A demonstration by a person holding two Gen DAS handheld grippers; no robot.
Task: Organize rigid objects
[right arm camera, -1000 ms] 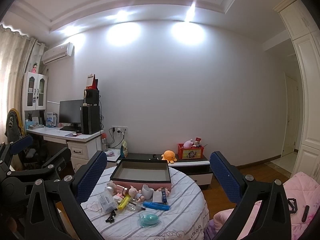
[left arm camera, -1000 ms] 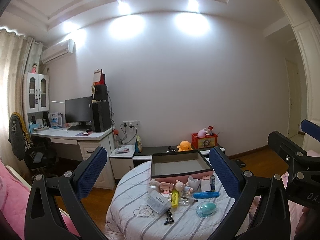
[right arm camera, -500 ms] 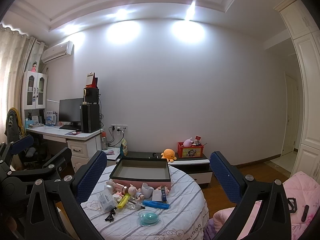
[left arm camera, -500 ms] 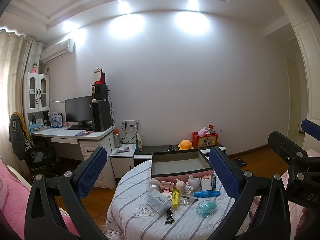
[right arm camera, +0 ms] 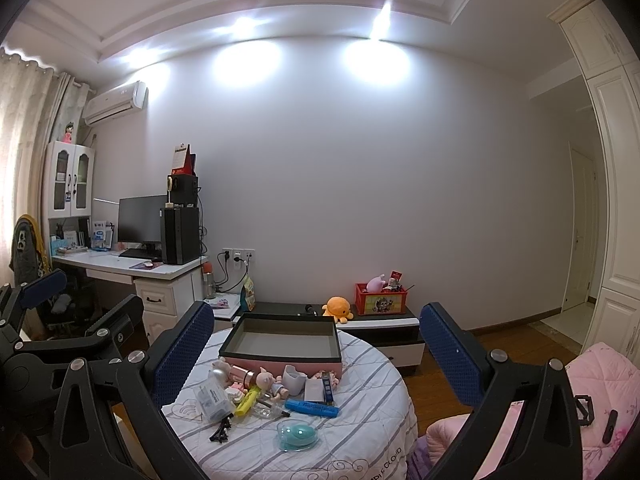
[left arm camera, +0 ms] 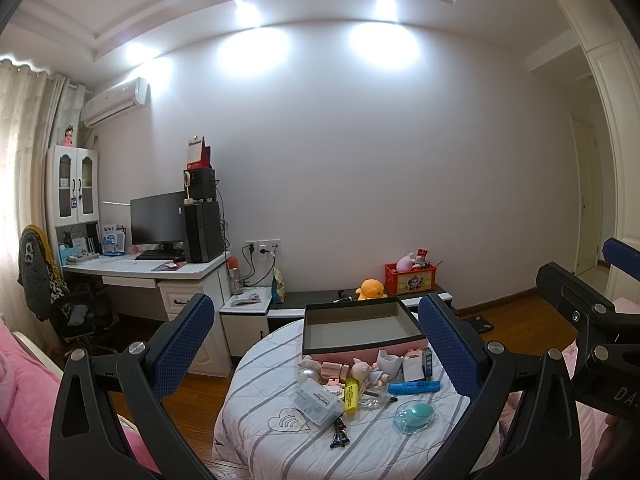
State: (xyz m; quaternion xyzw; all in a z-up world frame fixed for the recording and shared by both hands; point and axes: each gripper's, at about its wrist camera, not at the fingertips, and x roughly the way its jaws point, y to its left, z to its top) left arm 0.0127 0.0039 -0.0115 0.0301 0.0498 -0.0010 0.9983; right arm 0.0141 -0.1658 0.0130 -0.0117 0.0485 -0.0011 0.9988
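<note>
Both grippers are up and level here: the left gripper (left arm camera: 316,340) has its jaws spread wide with nothing between them, and the right gripper (right arm camera: 316,344) is just as wide and just as empty. Neither is near the work yet; the round table (right arm camera: 360,432) sits well ahead and below.

Out on the striped cloth, the clutter lies in a loose bunch at the near side of the pink box (right arm camera: 280,342), which stands open and bare inside at the far side of the table. Nearest the grippers is a teal egg-shaped case (right arm camera: 295,435), alone at the front. Behind it, a blue marker (right arm camera: 312,408) lies flat, a yellow highlighter (right arm camera: 247,395) to its left, a clear plastic case (right arm camera: 212,398) further left, and a small black figure (right arm camera: 221,434) near the front edge. Pig figurines (right arm camera: 267,380) and a pale cup (right arm camera: 294,378) crowd right up against the box wall.

Reads as the very start: nothing boxed, nothing picked. Next move wants a descent toward one loose piece, the teal case being the clearest reach.
</note>
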